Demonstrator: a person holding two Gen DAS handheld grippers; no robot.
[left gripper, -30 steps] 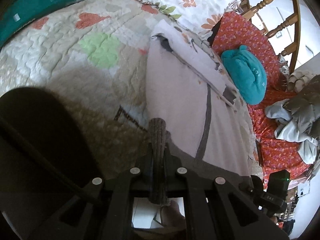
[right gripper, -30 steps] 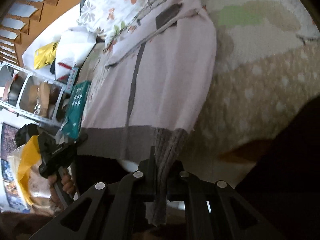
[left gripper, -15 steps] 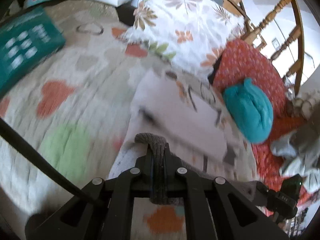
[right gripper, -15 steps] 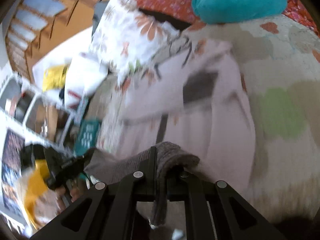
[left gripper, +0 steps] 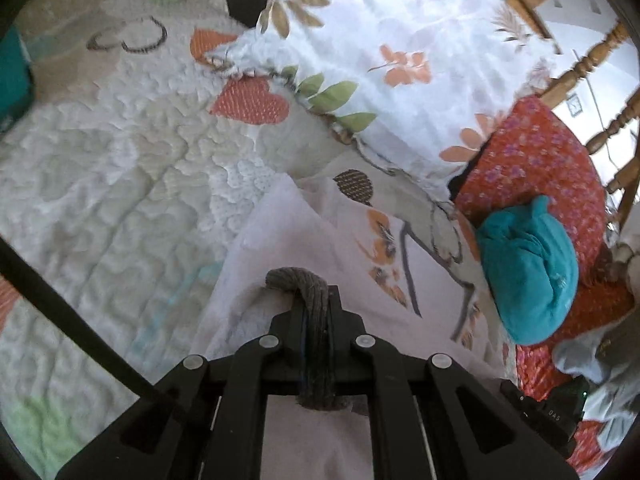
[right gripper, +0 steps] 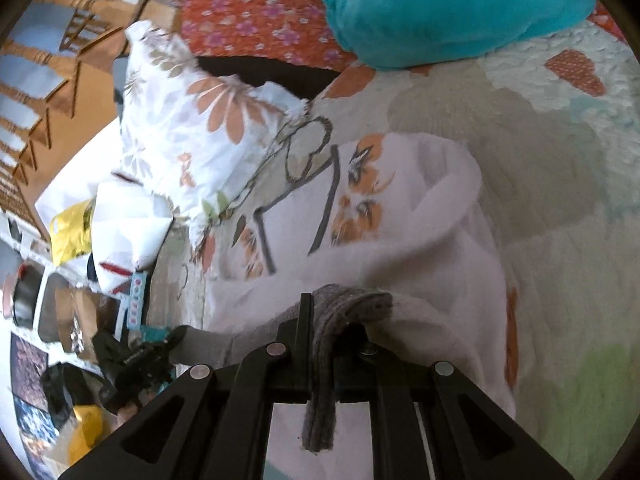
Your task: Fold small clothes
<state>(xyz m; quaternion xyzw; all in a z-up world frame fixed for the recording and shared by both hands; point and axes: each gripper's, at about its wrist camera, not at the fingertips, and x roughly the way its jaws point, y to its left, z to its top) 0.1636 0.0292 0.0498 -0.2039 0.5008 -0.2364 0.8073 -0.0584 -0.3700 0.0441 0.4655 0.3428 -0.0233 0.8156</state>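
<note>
A small pale pink garment point(left gripper: 280, 236) with an orange flower print and grey lines lies on the quilt point(left gripper: 120, 168). Its grey ribbed hem point(left gripper: 294, 276) is doubled over the upper part of the garment. My left gripper point(left gripper: 314, 302) is shut on one corner of that hem. In the right wrist view the same garment point(right gripper: 400, 220) is folded over on itself. There my right gripper point(right gripper: 332, 320) has the other end of the hem point(right gripper: 352, 300) pinched between its jaws, which are starting to open. The left gripper point(right gripper: 136, 360) shows at the lower left of that view.
A white floral pillow point(left gripper: 400, 60) lies just beyond the garment. A teal cloth bundle point(left gripper: 532, 276) rests on a red flowered cover point(left gripper: 540, 152) to the right. Wooden chair rails point(left gripper: 592, 60) stand behind. Bags and shelves point(right gripper: 72, 232) crowd the bedside.
Both grippers have carried the grey hem forward across the bed, laying the lower half of the garment over its upper half. The pillow and teal bundle are now much nearer.
</note>
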